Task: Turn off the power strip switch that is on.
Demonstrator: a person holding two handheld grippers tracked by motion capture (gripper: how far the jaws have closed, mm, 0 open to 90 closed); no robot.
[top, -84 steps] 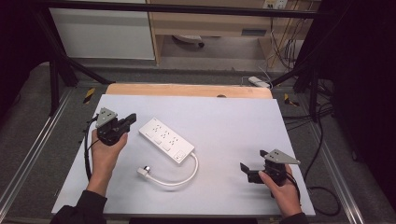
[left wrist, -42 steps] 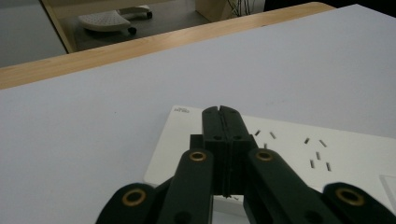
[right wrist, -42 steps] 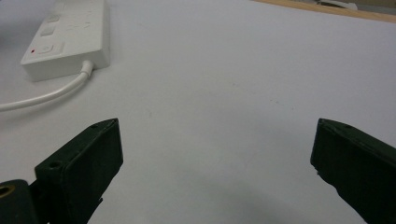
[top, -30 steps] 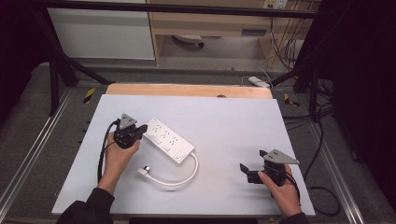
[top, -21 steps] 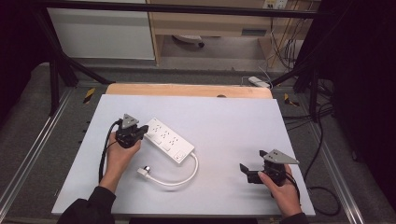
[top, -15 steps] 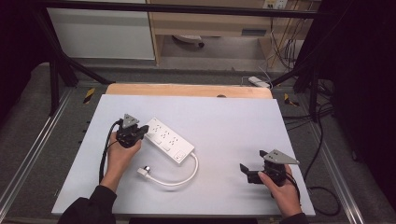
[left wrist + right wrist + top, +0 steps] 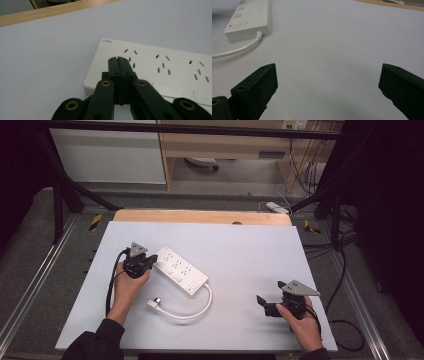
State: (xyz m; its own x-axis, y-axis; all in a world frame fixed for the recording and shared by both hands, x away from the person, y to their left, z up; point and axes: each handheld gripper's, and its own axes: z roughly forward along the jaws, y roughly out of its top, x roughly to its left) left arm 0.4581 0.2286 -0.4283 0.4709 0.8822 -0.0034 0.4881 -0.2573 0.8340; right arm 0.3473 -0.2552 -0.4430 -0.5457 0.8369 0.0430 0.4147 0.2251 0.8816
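Power strip: one white rectangular plastic power strip (image 7: 181,268) lies flat and slantwise on the pale grey table mat (image 7: 240,250), left of the middle; the left gripper view shows three socket groups on its top face (image 7: 160,65).
Cord: one white cord (image 7: 192,310) curls off the strip's near end in a loop and ends in one plug (image 7: 153,304) lying on the mat near the left hand.
Switch end: in the right gripper view, the strip's end (image 7: 249,18) carries a small red dot, with the cord leaving it.
Left gripper: the one black left gripper (image 7: 145,264) has its jaws pressed together with nothing between them, tips over the strip's far-left corner (image 7: 119,60); contact cannot be told.
Right gripper: the one black right gripper (image 7: 264,304) is down at the near right, well apart from the strip, jaws spread wide and empty (image 7: 328,82).
Change: since 2.8 seconds ago the left gripper has come in from the mat's left edge to the strip; the right gripper, strip and cord have stayed put.
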